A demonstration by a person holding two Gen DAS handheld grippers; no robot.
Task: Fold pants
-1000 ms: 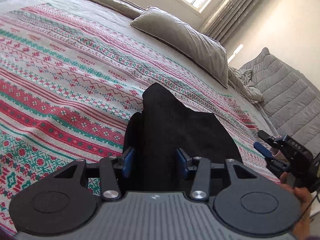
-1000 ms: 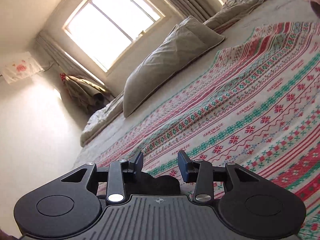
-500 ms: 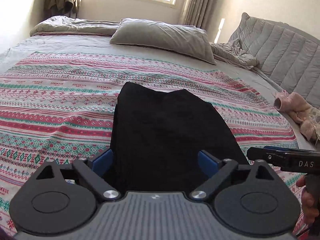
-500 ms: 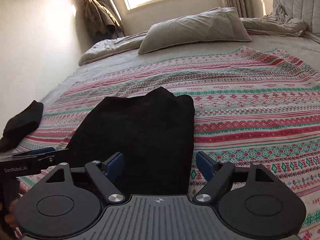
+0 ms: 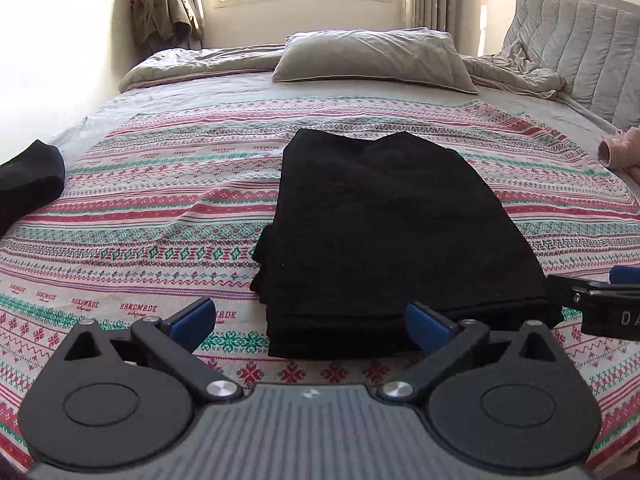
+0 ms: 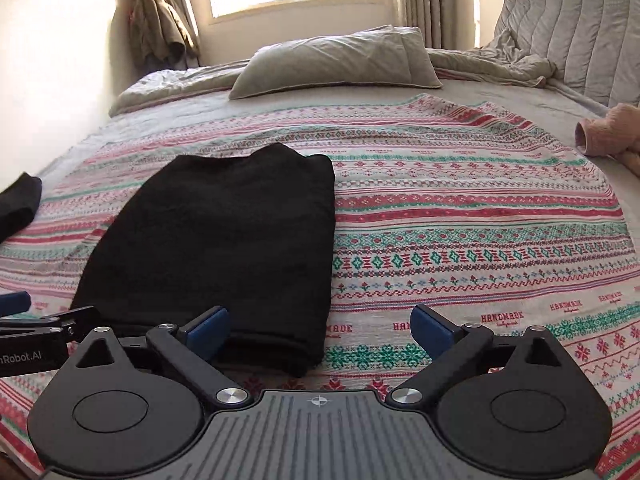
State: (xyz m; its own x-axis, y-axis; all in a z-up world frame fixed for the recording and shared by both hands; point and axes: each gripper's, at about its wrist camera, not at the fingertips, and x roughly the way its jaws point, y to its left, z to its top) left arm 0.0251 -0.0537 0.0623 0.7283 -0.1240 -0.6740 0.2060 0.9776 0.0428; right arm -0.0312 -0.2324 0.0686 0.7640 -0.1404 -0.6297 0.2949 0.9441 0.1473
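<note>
The black pants (image 5: 384,232) lie folded into a thick rectangle on the patterned blanket (image 5: 160,208); in the right wrist view the pants (image 6: 216,236) sit left of centre. My left gripper (image 5: 312,322) hovers open just short of the stack's near edge, blue pads wide apart and nothing between them. My right gripper (image 6: 320,330) stands over the stack's near right corner with its jaws still opening and touching no cloth. The right gripper's fingers (image 5: 592,300) show at the right edge of the left wrist view, and the left gripper's fingers (image 6: 44,324) at the left edge of the right wrist view.
Another dark garment (image 5: 28,184) lies at the bed's left edge. A pink plush item (image 6: 608,132) rests at the right edge. A grey pillow (image 5: 372,56) and a rumpled duvet (image 5: 516,68) lie at the far end, with a padded headboard (image 6: 576,28) on the right.
Both grippers let go of the black pants, opened wide and drew back toward the near edge of the bed. Both views levelled out, and the whole folded stack now shows lying flat.
</note>
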